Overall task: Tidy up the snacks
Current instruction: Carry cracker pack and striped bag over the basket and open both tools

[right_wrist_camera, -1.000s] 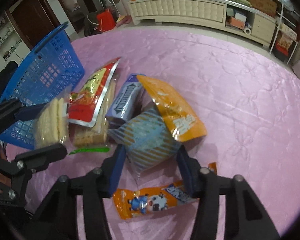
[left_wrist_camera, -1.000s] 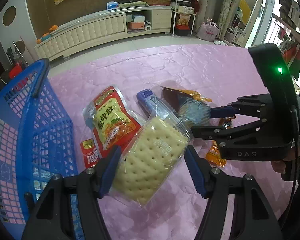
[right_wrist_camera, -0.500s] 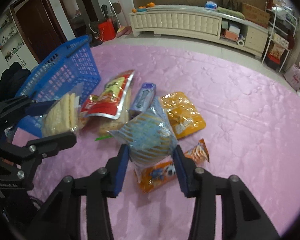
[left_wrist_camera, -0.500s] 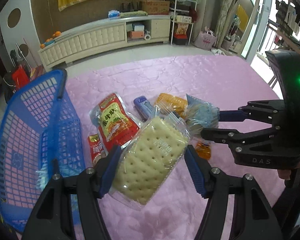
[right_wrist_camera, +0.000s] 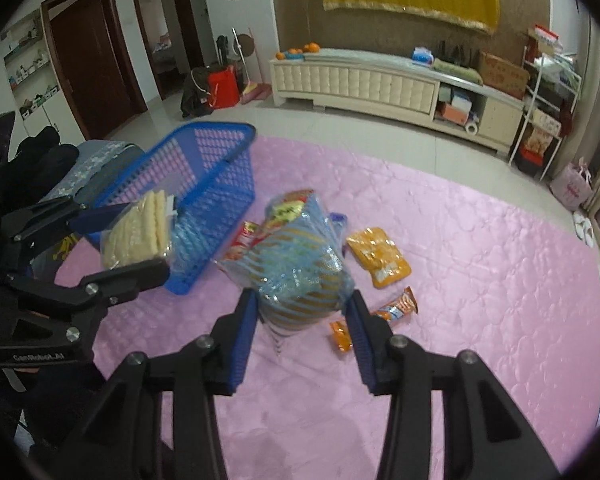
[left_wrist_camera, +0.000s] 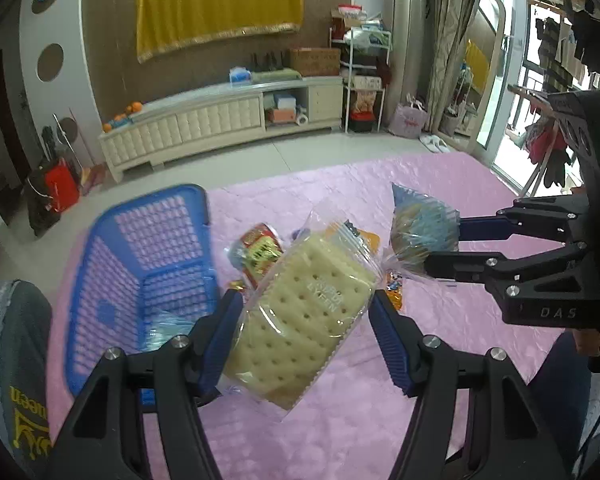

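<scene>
Over pink bedding I keep my left hand-held gripper [left_wrist_camera: 306,322] clamped gently on brittle crackers [left_wrist_camera: 306,326], my right hand-held gripper [right_wrist_camera: 302,330] clamped on a soft crinkly bag [right_wrist_camera: 300,268].

A wide yellow cloth with gold fringe [left_wrist_camera: 219,6] hangs on the brown wall above a long cream tufted cabinet [left_wrist_camera: 204,126]. Oranges [right_wrist_camera: 304,49] sit on its end. 2 dark wooden doors [right_wrist_camera: 88,56] stand open beyond a red bag [right_wrist_camera: 223,88].

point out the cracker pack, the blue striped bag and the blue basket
cracker pack [left_wrist_camera: 306,316], left wrist view, middle of top cracker
blue striped bag [right_wrist_camera: 300,272], right wrist view, striped front
blue basket [right_wrist_camera: 216,184], right wrist view, mesh side wall
</scene>
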A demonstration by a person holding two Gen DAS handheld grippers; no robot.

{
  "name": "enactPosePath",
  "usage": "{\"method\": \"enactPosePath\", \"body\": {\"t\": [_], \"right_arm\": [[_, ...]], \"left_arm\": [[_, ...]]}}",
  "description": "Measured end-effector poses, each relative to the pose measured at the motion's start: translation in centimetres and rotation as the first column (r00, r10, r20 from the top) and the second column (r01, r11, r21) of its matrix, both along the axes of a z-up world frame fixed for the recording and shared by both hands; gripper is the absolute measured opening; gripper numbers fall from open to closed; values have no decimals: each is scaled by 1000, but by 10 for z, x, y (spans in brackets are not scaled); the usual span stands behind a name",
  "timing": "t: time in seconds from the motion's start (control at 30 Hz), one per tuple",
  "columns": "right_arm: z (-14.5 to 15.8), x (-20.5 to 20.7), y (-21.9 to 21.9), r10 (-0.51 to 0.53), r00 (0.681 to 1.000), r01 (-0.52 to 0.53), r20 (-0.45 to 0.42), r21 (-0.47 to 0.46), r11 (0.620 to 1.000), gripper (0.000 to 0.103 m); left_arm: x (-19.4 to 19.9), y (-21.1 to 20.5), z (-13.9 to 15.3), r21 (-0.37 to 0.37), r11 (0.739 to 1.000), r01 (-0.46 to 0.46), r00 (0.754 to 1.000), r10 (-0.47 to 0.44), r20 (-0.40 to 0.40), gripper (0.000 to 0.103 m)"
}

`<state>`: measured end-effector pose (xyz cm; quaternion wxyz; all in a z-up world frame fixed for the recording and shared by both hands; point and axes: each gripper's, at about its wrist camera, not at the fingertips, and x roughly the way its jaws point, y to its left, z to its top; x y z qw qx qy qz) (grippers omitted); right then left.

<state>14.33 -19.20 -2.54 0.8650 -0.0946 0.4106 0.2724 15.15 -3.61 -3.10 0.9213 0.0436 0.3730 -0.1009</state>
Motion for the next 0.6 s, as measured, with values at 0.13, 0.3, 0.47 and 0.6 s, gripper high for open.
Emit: {"method": "enactPosePath", "body": {"t": [0.13, 0.3, 0.47, 0.6], "right_arm": [[14, -11, 15, 3, 1000, -3, 19, 37, 999, 49], [29, -22, 38, 41, 998, -44, 45, 55, 998, 49], [41, -24, 63, 79, 995, -83, 58, 73, 994, 49], [50, -20, 84, 106, 992, -111, 76, 74, 991, 49]], "left_arm": [[-16, 23, 16, -4, 1000, -23, 999, 23, 28, 63], [-31, 52, 30, 7, 999, -50, 997, 50, 52, 63], [-40, 78, 46, 20, 996, -87, 994, 85, 74, 63], [-39, 99, 57, 21, 993, -118, 990, 115, 86, 63]]}}
